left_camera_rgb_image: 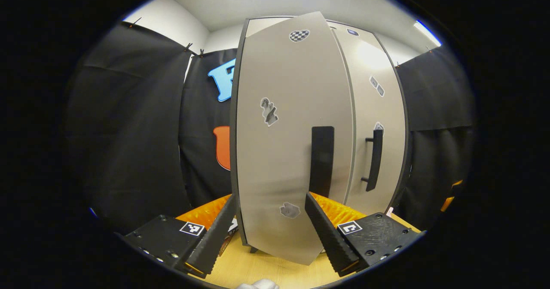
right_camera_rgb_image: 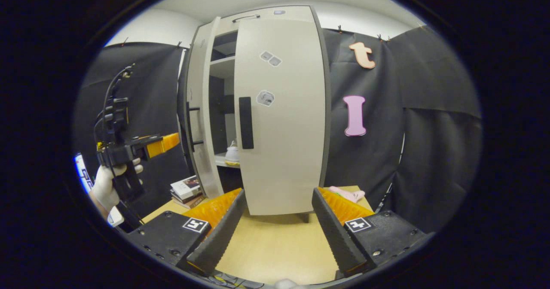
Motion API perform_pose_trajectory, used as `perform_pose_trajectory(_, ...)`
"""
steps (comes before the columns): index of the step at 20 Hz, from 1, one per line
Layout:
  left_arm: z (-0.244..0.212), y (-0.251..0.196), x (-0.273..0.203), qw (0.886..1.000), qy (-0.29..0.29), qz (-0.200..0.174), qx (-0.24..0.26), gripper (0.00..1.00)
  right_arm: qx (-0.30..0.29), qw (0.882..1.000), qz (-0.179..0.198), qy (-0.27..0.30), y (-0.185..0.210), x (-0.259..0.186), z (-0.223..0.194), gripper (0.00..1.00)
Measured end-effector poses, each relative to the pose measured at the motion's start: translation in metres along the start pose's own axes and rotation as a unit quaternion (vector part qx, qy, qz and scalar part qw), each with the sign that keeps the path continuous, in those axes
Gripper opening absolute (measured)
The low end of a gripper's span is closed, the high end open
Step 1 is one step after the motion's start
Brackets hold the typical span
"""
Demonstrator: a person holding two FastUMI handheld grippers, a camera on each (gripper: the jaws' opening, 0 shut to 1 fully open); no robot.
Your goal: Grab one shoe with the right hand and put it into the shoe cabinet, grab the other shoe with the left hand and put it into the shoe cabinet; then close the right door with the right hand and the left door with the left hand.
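1. The shoe cabinet (right_camera_rgb_image: pixel 258 108) stands on a pale wooden surface (right_camera_rgb_image: pixel 275 246); every place below is given relative to this cabinet.
2. One shoe (right_camera_rgb_image: pixel 232 152), light in colour, sits on a shelf inside the cabinet, seen through the gap between the doors. The other shoe I cannot make out, so whether it is in too cannot be told.
3. The right door (right_camera_rgb_image: pixel 281 113) lies flat across the cabinet front and looks closed or very nearly so, its dark handle (right_camera_rgb_image: pixel 245 123) at its inner edge.
4. The left door (left_camera_rgb_image: pixel 292 138) is swung partway out from the cabinet front, its handle (left_camera_rgb_image: pixel 322 160) near the free edge.
5. The right gripper (right_camera_rgb_image: pixel 275 220) hovers in front of the cabinet, fingers spread and pinching nothing.
6. The left gripper (left_camera_rgb_image: pixel 268 224) is directly before the left door's outer face, fingers spread to either side of the door's lower part, holding nothing. In the right gripper view it (right_camera_rgb_image: pixel 165 142) appears out to the cabinet's left, held by a gloved hand (right_camera_rgb_image: pixel 105 186).
7. My judgement: the step in hand is the last one, closing the left door.
8. The next move calls for pressing the left gripper against the door face near its handle and pushing until it meets the right door.
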State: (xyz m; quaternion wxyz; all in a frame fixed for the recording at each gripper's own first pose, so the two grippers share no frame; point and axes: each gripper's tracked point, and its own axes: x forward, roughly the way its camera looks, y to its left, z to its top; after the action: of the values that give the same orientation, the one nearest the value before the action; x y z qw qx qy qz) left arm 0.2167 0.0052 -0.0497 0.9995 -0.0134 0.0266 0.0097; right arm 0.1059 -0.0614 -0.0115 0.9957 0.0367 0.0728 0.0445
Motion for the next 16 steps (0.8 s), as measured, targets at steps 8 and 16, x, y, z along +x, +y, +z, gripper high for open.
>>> perform_pose_trajectory(8, 0.000, -0.001, -0.063, 1.000, 0.011, 0.001, 0.000, 1.00, -0.005, 0.999, 0.014, -0.032, 0.033, 0.008, 0.023, 1.00)
perform_pose_trajectory(16, 0.000, 0.015, -0.124, 1.000, 0.013, -0.004, 0.003, 0.96, -0.005, 0.998, -0.019, -0.055, 0.040, -0.008, 0.032, 1.00)
